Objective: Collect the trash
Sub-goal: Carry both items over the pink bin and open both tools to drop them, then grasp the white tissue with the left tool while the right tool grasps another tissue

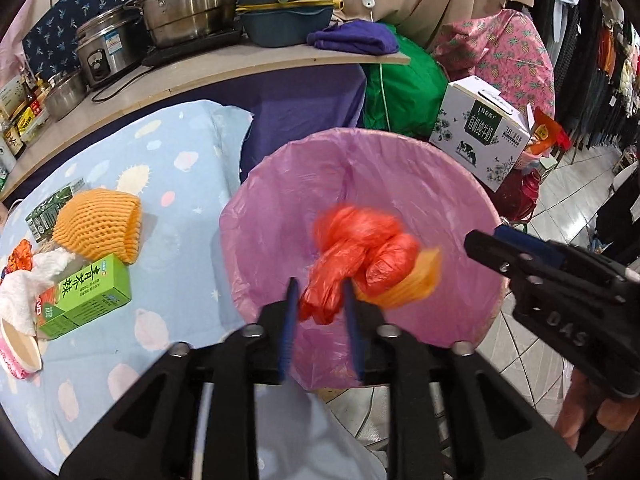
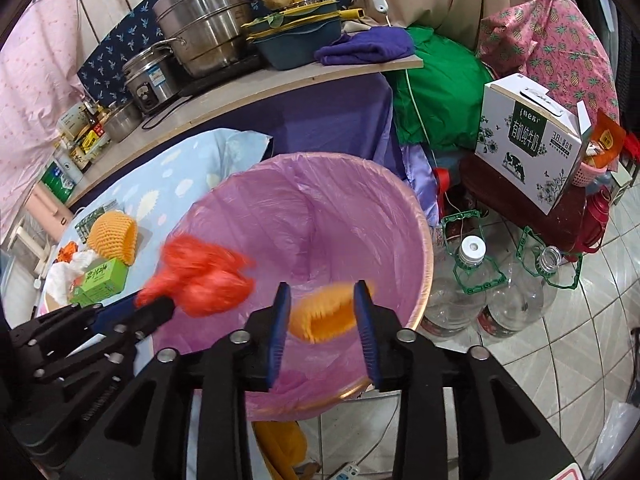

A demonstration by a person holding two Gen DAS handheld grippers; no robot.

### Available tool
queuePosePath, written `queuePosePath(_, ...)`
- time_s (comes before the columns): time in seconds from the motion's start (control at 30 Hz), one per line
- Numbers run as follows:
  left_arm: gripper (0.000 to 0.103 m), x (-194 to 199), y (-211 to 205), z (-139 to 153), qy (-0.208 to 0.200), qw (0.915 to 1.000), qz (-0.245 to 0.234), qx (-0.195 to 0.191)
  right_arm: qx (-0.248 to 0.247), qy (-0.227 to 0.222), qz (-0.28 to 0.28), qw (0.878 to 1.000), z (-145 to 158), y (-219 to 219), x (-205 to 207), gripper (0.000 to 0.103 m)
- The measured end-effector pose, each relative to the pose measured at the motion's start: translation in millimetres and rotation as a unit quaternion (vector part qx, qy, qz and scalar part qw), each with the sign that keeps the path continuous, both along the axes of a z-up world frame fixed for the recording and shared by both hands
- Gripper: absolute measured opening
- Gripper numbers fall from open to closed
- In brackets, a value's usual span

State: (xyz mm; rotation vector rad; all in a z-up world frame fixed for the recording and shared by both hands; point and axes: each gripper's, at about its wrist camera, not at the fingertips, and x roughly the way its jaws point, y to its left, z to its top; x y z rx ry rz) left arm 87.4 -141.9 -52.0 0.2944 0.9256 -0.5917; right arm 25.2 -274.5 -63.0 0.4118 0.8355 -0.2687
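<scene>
Release step: left gripper (image 1: 322, 304) and right gripper (image 2: 322, 312), fingers spread, drop red bag (image 1: 356, 256) and foam net (image 2: 320, 316) into bin (image 2: 424, 240); next, table trash.

Spotted blue table (image 1: 188, 184) carries carton (image 1: 86, 296), foam net (image 1: 100, 226).

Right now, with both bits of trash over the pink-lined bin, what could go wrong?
1. The red plastic bag is between the left gripper fingers, jaws parted; loose film might snag on a pad rather than drop.
2. The orange foam net in front of the right gripper is light and might drift toward the bin rim.
3. The two grippers sit close over the bin and could knock together.
</scene>
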Motion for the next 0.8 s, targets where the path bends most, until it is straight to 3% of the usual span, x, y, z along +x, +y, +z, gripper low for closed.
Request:
queuePosePath(0.03, 0.045, 0.5, 0.8, -0.4, -0.002, 1.0, 0.005, 0.002, 0.0, -0.002, -0.001, 1.0, 1.2, -0.4, -0.5, 0.039)
queuePosePath(0.13, 0.06, 2.3, 7.1, 2.3, -0.01, 0.9998, 0.019, -0.004, 0.0, -0.012, -0.002, 1.0, 7.1, -1.5, -2.3, 0.042)
queuePosePath(0.47, 0.061, 5.1, 35.3, 11.9, -0.004, 0.9983, 0.056, -0.018, -0.003, -0.033, 0.012, 0.999, 26.9, 12.0, -2.1, 0.047)
queuePosePath(0.53, 0.068, 5.8, 47.3, 14.9, -0.005, 0.9971, 0.072, -0.023, -0.006, -0.036, 0.02, 0.999, 29.8, 19.2, 0.1, 0.047)
queuePosePath(0.8, 0.074, 12.0, 109.3, 23.2, -0.01, 0.9883, 0.147, -0.037, -0.009, -0.04, 0.062, 0.997, 35.0, 54.9, 14.8, 0.047)
